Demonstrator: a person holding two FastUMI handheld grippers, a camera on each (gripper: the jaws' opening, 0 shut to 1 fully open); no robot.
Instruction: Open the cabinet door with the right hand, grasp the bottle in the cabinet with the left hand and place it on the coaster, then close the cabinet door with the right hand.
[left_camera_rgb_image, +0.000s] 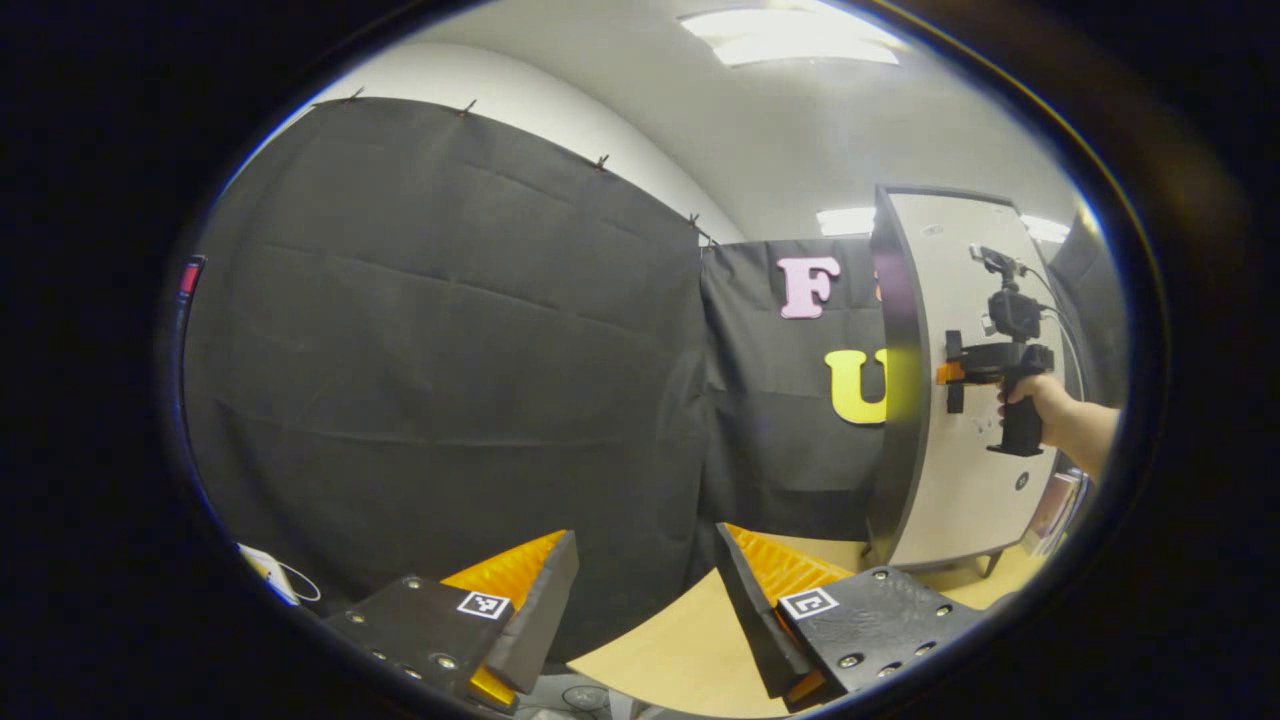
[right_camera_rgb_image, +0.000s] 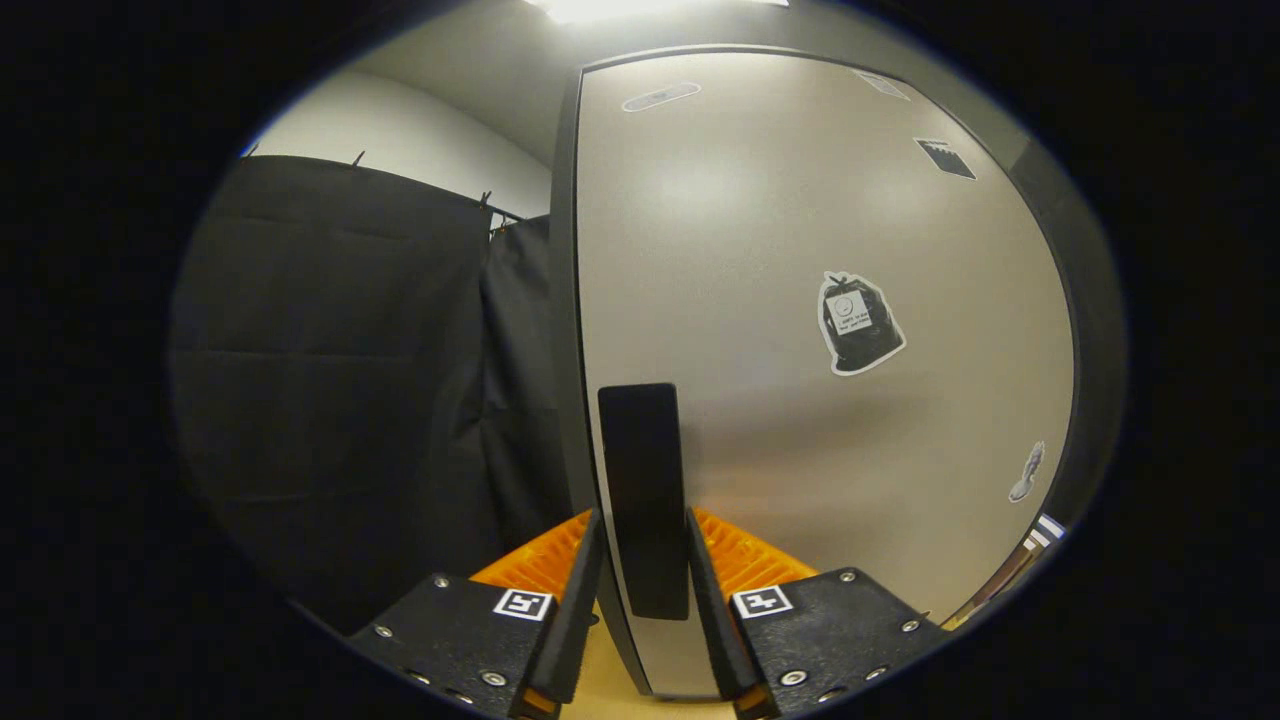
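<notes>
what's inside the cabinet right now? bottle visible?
Not visible. The cabinet door covers the inside; the right gripper is shut on the door handle. In the left gripper view the door hides the interior too. The left gripper is open, empty.

Mostly greys, black and a bit of wood tone here

Cabinet door (right_camera_rgb_image: 800, 300) is pale grey with a black handle (right_camera_rgb_image: 645, 500) and a black-and-white sticker (right_camera_rgb_image: 858, 325); the table (left_camera_rgb_image: 680, 650) is light tan wood, booth cloth (left_camera_rgb_image: 430, 370) plain black.

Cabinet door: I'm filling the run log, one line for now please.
right gripper shut on handle | door | left gripper open, idle
</notes>
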